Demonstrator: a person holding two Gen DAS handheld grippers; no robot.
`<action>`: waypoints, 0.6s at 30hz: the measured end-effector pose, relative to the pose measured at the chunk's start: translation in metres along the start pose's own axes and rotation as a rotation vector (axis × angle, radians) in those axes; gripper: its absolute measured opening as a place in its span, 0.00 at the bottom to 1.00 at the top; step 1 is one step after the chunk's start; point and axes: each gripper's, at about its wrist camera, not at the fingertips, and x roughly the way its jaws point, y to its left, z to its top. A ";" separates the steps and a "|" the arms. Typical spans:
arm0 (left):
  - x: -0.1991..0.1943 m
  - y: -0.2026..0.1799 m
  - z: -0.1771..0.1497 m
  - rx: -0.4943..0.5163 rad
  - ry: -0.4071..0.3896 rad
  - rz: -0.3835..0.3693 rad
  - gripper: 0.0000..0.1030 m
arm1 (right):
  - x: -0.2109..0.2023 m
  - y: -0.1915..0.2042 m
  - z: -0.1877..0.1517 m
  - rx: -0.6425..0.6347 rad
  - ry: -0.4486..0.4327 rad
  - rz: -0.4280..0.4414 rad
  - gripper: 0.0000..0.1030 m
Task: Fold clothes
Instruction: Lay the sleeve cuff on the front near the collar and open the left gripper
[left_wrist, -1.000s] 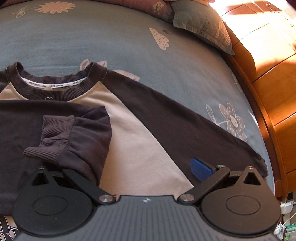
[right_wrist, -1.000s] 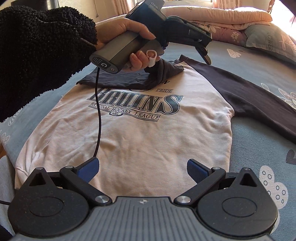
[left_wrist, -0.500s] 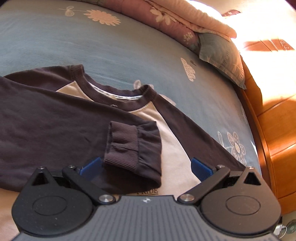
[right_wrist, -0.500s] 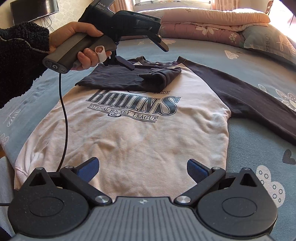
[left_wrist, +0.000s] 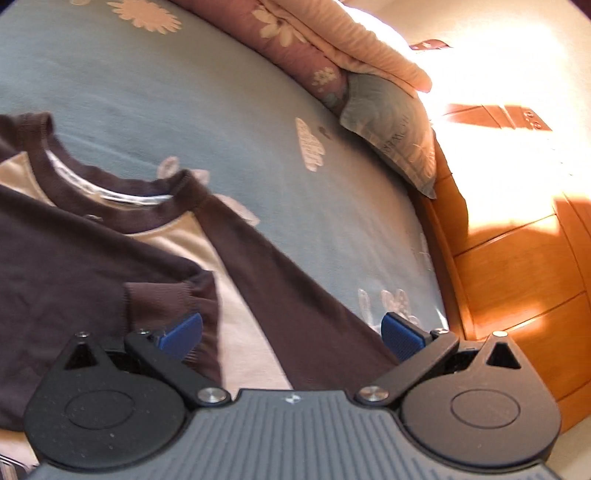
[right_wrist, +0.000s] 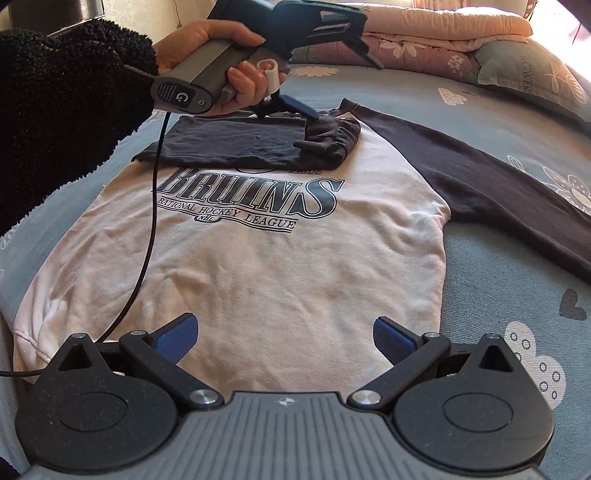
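Note:
A cream sweatshirt with dark sleeves and a BRUINS print lies flat on the bed. Its one sleeve is folded across the chest, with the cuff bunched at the end. The other sleeve stretches out to the right. A hand holds my left gripper open just above the cuff. In its own view the left gripper has nothing between its fingers. My right gripper hovers open over the hem and holds nothing.
The bed has a blue-grey sheet with flower prints. Pillows and a folded quilt lie at the head. A wooden bed frame borders the right side. A black cable hangs from the left gripper across the shirt.
The cuff left the left gripper's finger and now lies on the chest. The left gripper rose, then swung right towards the outstretched sleeve. The right gripper stayed put.

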 end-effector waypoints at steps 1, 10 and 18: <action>0.005 -0.010 0.000 0.014 0.022 -0.040 0.99 | 0.000 0.000 0.000 -0.001 0.001 -0.001 1.00; -0.010 -0.018 -0.003 0.130 0.011 0.075 0.99 | -0.002 0.000 -0.001 0.000 -0.004 -0.005 1.00; 0.006 0.054 0.003 -0.041 0.004 0.237 0.99 | -0.003 -0.002 -0.001 0.002 -0.006 -0.007 1.00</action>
